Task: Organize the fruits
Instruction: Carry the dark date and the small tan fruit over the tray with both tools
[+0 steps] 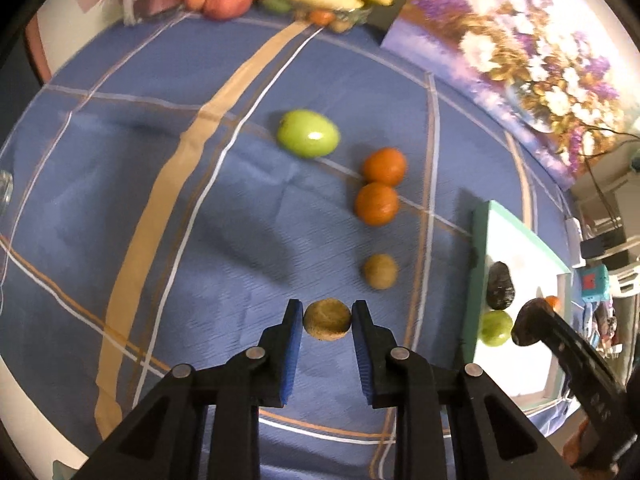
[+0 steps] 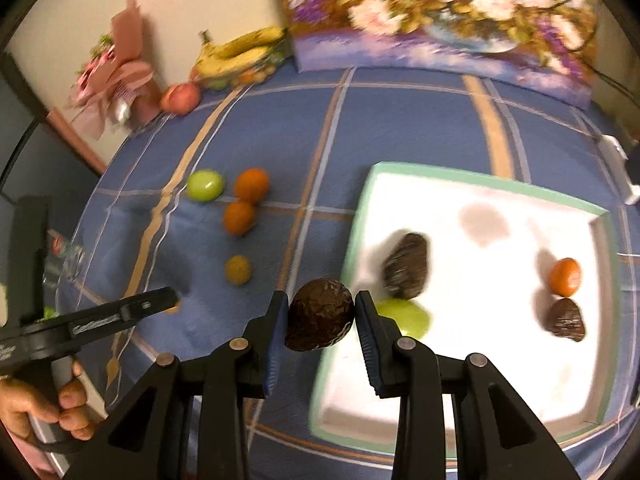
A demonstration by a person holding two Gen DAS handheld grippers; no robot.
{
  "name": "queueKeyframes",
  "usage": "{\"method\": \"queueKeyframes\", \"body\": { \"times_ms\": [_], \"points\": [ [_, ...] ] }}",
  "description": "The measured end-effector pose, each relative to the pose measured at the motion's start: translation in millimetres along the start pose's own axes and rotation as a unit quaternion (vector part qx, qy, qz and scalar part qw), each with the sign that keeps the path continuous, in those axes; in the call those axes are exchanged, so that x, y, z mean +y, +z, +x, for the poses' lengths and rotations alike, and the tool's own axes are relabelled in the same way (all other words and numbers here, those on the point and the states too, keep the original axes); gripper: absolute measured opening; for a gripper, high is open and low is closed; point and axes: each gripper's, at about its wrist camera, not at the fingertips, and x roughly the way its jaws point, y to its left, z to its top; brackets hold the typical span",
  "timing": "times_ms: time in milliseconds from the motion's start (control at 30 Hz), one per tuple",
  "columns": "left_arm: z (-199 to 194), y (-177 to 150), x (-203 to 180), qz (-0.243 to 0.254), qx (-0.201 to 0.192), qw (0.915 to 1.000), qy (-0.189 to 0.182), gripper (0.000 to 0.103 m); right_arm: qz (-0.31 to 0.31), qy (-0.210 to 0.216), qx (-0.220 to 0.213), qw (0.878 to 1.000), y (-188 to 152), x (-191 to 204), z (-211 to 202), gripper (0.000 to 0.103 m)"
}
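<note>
Beside the tray point(image 2: 600, 216), the right hand-held gripper point(image 2: 320, 320) pinches an avocado point(image 2: 320, 316) over its near edge; the left hand-held gripper point(image 1: 327, 320) clamps a kiwi point(image 1: 327, 319) farther out above the surface point(image 1: 120, 200). Smooth rounded fruit could slip out; released early, the avocado might land outside the tray.

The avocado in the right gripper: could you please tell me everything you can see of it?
The avocado is dark brown, almost black, with wrinkled, slightly glossy skin and a pear-like shape, its narrower end pointing down-left. It looks whole and uncut. The right gripper is shut on it, a blue pad pressing each side, and nothing else touches it. It is held above the blue checked tablecloth, by the near-left edge of the white tray.
</note>
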Motion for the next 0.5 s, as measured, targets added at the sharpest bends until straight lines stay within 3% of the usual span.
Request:
{"method": "queueKeyframes", "body": {
  "times_ms": [200,500],
  "points": [
    [-1,-4,-29,0.046,-0.006,0.9989,-0.003,0.027,0.039,-0.062,-0.032,0.997,3,-39,-18,0.036],
    [3,-18,-69,0.103,-0.002,0.9947,-0.004,0.027,0.100,-0.099,-0.034,0.989,-2,-93,-27,0.036]
  ]
}}
